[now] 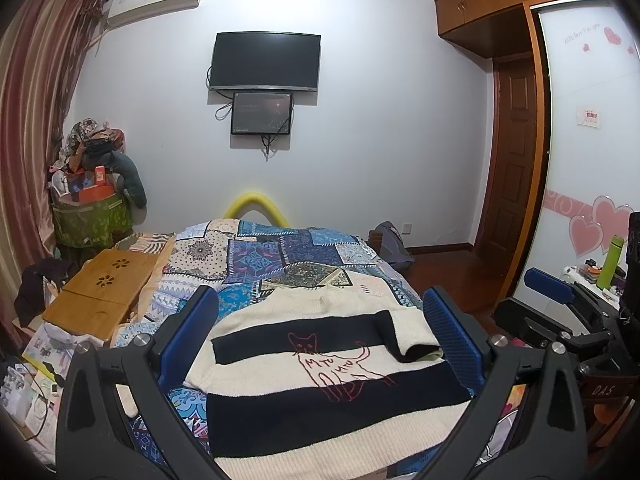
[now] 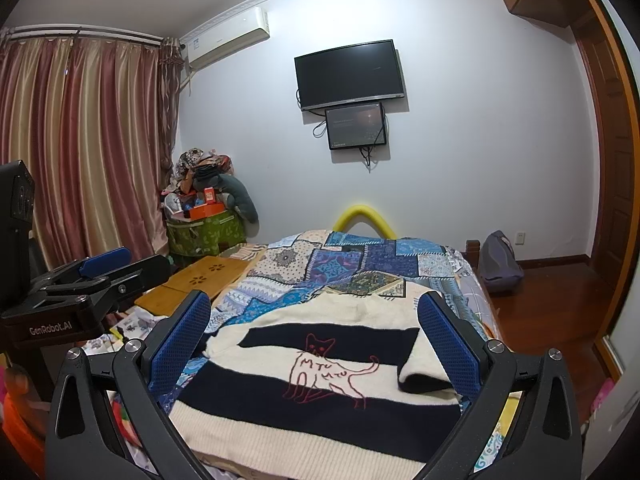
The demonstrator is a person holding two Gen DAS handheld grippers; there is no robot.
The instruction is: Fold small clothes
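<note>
The left gripper (image 1: pixel 320 336) hangs low over the near end of the bed with its blue-padded fingers spread wide and nothing between them, and the right gripper (image 2: pixel 314 340) does the same just to its right, jaws parted and empty. Under and between both pairs of fingers lies the striped sweater (image 1: pixel 320 396), cream and black bands with a cat outlined in red thread on the chest, spread front-up on the patchwork quilt (image 1: pixel 276 256). One sleeve (image 1: pixel 404 332) is folded inward across the body on the right side, its black cuff end lying on the cream band; the other sleeve looks tucked under or folded in too, though the left finger hides that edge. Left of the quilt a bamboo lap desk (image 1: pixel 100 292) rests on the bed, tilted slightly. Past the foot of the bed a yellow foam tube (image 1: pixel 256 208) arches up. In the far left corner a green storage bin (image 2: pixel 204 232) is heaped with clothes and boxes beside striped curtains (image 2: pixel 80 140). On the back wall a dark television (image 1: pixel 265 62) hangs above a smaller screen (image 1: pixel 262 114), with an air conditioner (image 2: pixel 228 36) mounted high to their left.
</note>
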